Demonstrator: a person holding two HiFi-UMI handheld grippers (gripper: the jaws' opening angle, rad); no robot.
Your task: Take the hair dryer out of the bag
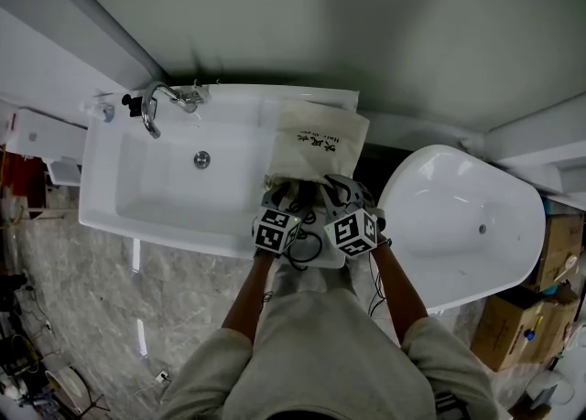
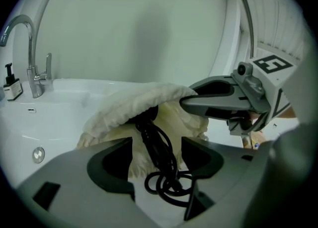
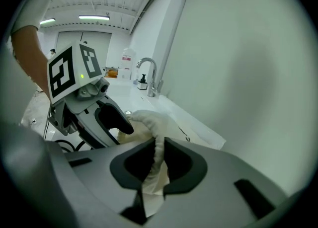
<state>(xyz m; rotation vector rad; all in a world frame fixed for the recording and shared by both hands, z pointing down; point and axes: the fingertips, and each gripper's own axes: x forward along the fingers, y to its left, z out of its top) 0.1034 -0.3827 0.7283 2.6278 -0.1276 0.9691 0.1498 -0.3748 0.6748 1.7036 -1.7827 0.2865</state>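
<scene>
Sink [image 1: 119,212]: white, chrome faucet [image 1: 151,109] at its back left.
Left gripper [image 2: 158,156]: jaws apart, black cord [image 2: 151,132] lying loose between them.
Hair dryer: only its cord shows, trailing from the bag's mouth.
Bag [image 1: 316,144]: cream cloth on the sink's right ledge; black print too small to read.
Right gripper [image 3: 156,167]: jaws clamped on the bag's rim.
Bathtub [image 1: 458,226]: white, far right.

Your head view looks steeply down on the sink [image 1: 137,180] from high up. Both gripper views sit close, sharing the bag [image 2: 134,105].
</scene>
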